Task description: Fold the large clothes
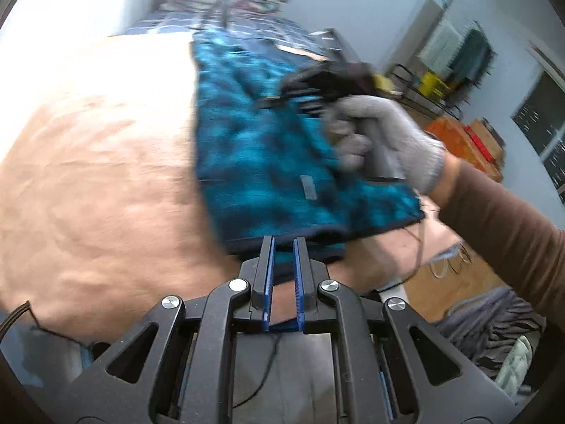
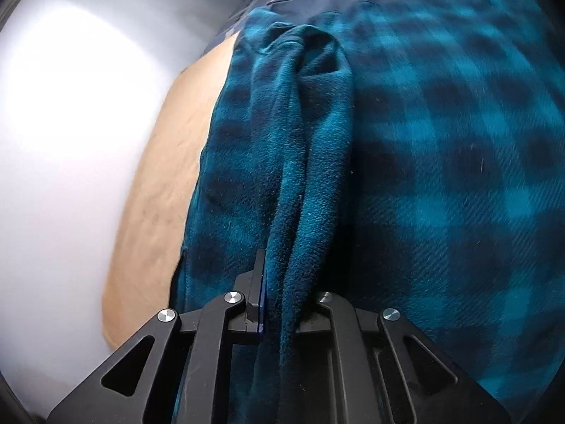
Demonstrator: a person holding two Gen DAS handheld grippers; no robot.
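Observation:
A teal and dark blue plaid fleece garment [image 1: 261, 148] lies lengthwise on a tan-covered bed [image 1: 99, 183]. My left gripper [image 1: 283, 243] sits at the garment's near hem, its jaws a narrow gap apart with the dark hem edge between the tips. My right gripper [image 1: 317, 88], held by a gloved hand [image 1: 385, 137], hovers over the garment's right side. In the right wrist view the right gripper [image 2: 282, 265] is shut on a bunched fold of the fleece [image 2: 303, 162], which hides one finger.
A blue patterned blanket and pillows [image 1: 226, 17] lie at the bed's far end. To the right are orange boxes [image 1: 466, 141], a rack with hanging items [image 1: 455, 53], and a striped cloth [image 1: 494, 321] on the floor. A white wall [image 2: 63, 141] runs along the bed's left.

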